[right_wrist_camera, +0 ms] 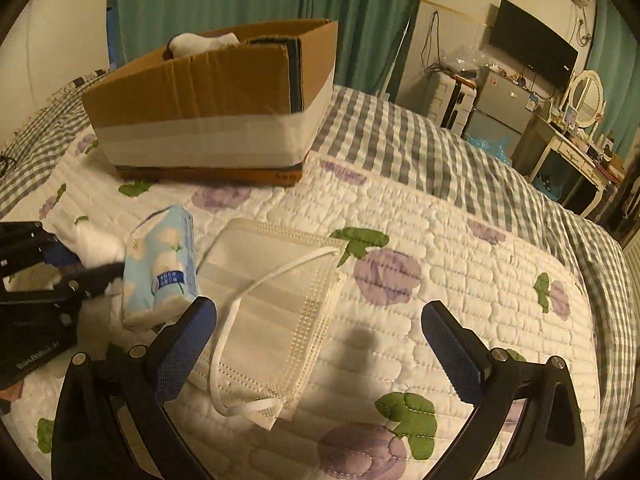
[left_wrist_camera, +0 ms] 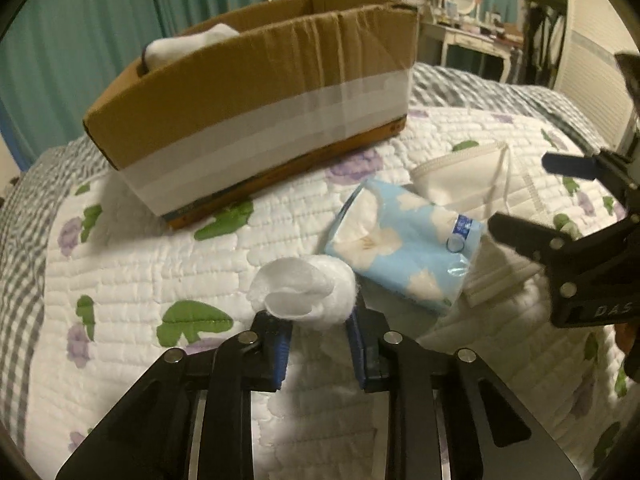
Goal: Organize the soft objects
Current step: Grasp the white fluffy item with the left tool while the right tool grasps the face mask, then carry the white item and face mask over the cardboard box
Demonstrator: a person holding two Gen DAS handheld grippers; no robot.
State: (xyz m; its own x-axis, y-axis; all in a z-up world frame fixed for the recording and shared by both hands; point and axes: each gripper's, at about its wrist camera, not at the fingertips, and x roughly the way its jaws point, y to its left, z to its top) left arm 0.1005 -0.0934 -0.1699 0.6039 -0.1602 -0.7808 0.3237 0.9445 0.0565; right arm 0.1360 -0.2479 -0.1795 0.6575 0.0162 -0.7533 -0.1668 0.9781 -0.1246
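Left gripper [left_wrist_camera: 318, 320]: we find its blue pads clamped on a white cotton wad [left_wrist_camera: 304, 290] lying on the floral quilt [left_wrist_camera: 132, 264]. Right gripper [right_wrist_camera: 320, 328]: we note its jaws spread wide and empty above a white face mask [right_wrist_camera: 276, 296]. Just beside the wad lies a blue tissue pack [left_wrist_camera: 404, 244], partly overlapping the mask. Beyond stands a cardboard box [left_wrist_camera: 256, 92], white soft material showing at its far end.
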